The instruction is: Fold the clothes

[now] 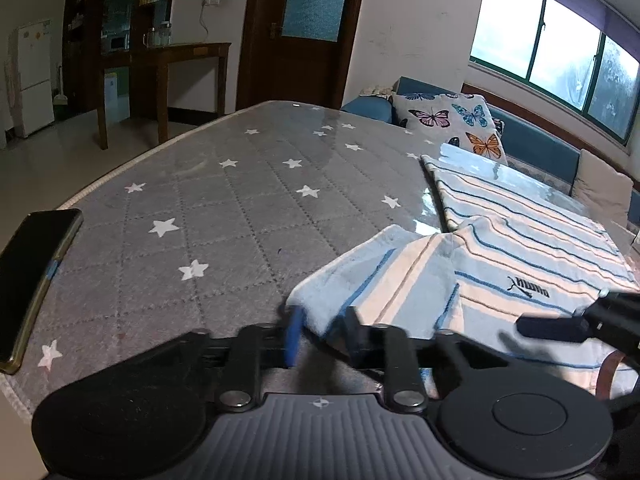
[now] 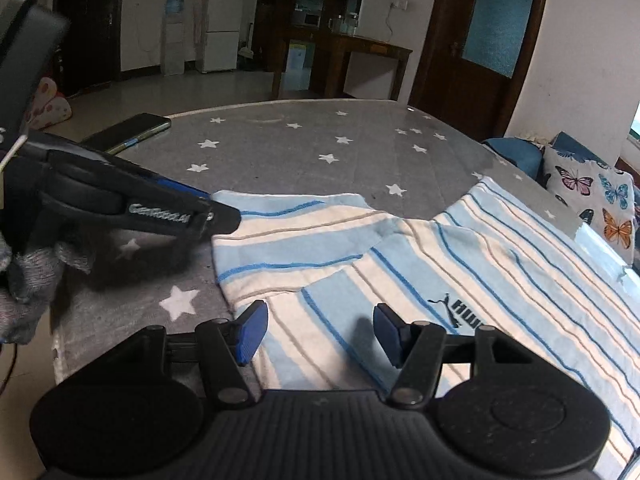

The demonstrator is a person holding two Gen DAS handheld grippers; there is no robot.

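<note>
Left gripper (image 1: 320,330): jaws are being pressed nearly together on the sleeve edge (image 1: 316,312) of the striped shirt (image 1: 520,248); cloth is being pinched between the pads. Right gripper (image 2: 320,332): jaws are being held spread above the shirt's near hem, nothing being gripped. The shirt is lying flat on the star-patterned counter (image 1: 180,208), toward its right side, with the sleeve splayed leftward. A phone (image 1: 28,276) is resting near the left counter edge.

Risk, as judged: only a thin edge is being pinched, so the sleeve may be slipping free when lifted; with the hem unpinned, the whole shirt may be dragged and wrinkled.
</note>
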